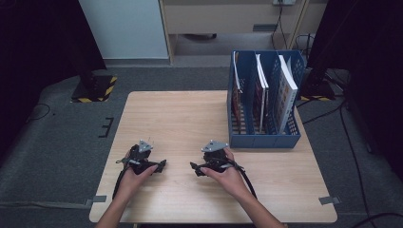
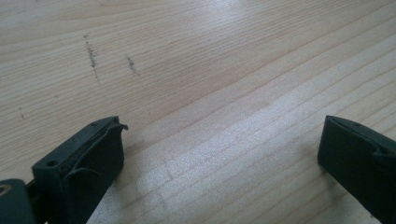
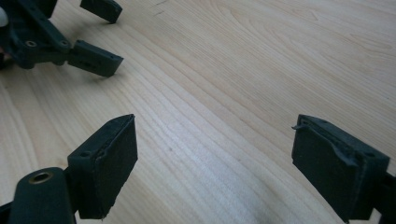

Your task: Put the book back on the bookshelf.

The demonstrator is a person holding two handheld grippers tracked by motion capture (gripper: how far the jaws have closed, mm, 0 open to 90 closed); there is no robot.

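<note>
Two hand-held grippers rest low over the wooden table (image 1: 180, 118), near its front edge. My left gripper (image 1: 153, 164) is held by the person's left hand; in the left gripper view its jaws (image 2: 222, 135) stand wide apart over bare wood with nothing between them. About a hand's width to its right is my right gripper (image 1: 197, 167), aimed toward the left one. In the right gripper view the right gripper (image 3: 215, 130) is open over bare wood, and the left gripper (image 3: 103, 35) shows at the top left, open too.
A blue file rack (image 1: 264, 140) stands at the table's back right with three upright books (image 1: 286, 90) in its slots. Both forearms come in from the bottom edge. Grey carpet surrounds the table, with cables at the right.
</note>
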